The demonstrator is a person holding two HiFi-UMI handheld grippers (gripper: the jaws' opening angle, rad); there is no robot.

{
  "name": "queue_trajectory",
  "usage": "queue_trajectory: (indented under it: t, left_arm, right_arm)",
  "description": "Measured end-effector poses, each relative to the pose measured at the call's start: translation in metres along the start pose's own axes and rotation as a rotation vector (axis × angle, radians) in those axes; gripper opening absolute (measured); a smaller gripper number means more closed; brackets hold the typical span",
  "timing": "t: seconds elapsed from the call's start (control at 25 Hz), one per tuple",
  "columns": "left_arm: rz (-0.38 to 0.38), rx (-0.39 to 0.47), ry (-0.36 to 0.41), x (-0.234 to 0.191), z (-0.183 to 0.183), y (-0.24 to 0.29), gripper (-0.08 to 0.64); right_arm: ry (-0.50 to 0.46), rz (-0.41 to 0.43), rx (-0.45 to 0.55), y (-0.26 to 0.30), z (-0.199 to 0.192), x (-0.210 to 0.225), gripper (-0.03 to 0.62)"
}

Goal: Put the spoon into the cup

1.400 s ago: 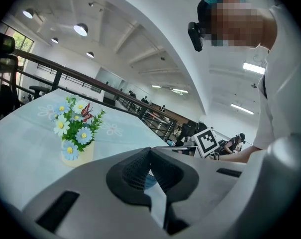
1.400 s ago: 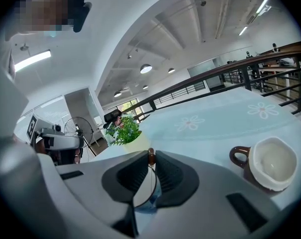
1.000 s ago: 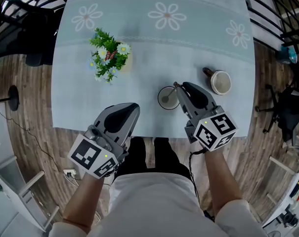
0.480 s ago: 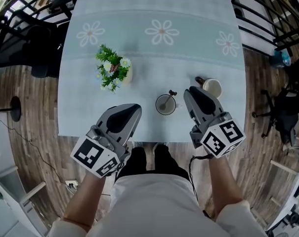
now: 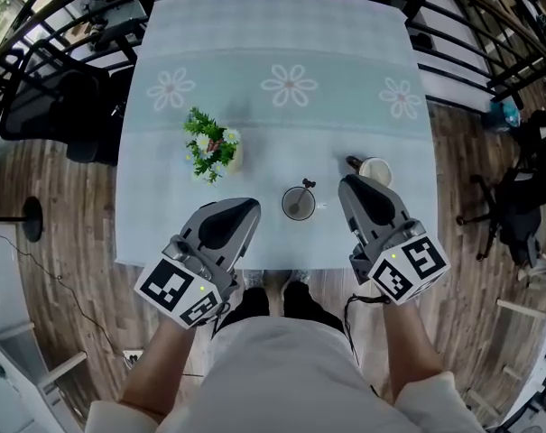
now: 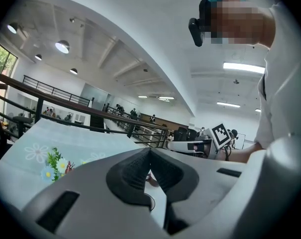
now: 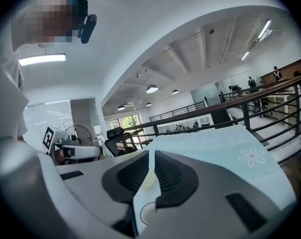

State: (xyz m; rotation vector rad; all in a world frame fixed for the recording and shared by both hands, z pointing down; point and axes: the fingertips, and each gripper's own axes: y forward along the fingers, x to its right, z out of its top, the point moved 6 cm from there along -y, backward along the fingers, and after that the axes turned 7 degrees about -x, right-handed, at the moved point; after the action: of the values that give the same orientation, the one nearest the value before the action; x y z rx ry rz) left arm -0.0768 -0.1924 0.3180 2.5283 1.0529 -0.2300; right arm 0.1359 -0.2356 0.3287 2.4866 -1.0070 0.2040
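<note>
1. Spoon [image 5: 305,188]: it stands inside the cup [image 5: 285,204], with its bowl end down and its handle leaning on the far rim. Neither tool touches it.
2. Cup: it is upright on the table [image 5: 282,124], near the front edge and between your two tools.
3. Right gripper [image 5: 350,182]: it is just right of the cup and apart from it. In the right gripper view a narrow slit shows between the jaws. Nothing is gripped; only cloth and a cream mug [image 5: 375,170] appear through the gap. Treat this tool as released.
4. Left gripper [image 5: 245,205]: it is left of the cup and well clear. Its jaws meet at the tips on nothing, so it is clenched and empty.
5. Flower pot [image 5: 211,146]: it stands further back on the left and plays no part.

Status: judged from this layout, the placement is complete. All that appears left is to keep both tools clear of the cup so that the handle is not knocked.
</note>
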Motion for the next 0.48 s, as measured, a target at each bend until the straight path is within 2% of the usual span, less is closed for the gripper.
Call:
queue_trajectory:
  t: [0.48]
  left_arm:
    - [-0.020, 0.045, 0.048, 0.017, 0.021, -0.017, 0.021]
  right_arm:
    - [-0.026, 0.011, 0.028, -0.026, 0.010, -0.026, 0.031]
